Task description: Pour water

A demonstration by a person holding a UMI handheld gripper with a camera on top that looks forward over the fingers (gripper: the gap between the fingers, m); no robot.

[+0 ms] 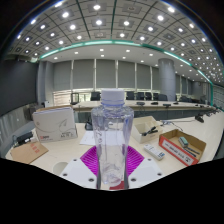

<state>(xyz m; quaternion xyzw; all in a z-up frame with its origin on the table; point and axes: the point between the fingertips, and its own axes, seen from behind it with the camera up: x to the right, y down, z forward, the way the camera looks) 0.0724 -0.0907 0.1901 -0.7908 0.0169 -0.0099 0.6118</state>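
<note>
A clear plastic water bottle [111, 135] with a white cap [113, 98] stands upright between my fingers, held above the white table [70, 152]. My gripper [112, 163] is shut on the bottle's lower body, and the magenta pads [90, 160] show at both sides of it. The bottle looks nearly empty, and its base is hidden by the gripper's housing. I see no cup or other vessel.
A white box [55, 123] stands beyond the fingers to the left, with a flat brown carton [27, 151] beside it. To the right lies an open red and brown box [182, 146]. Small items [146, 127] lie behind the bottle. Desks and chairs fill the far room.
</note>
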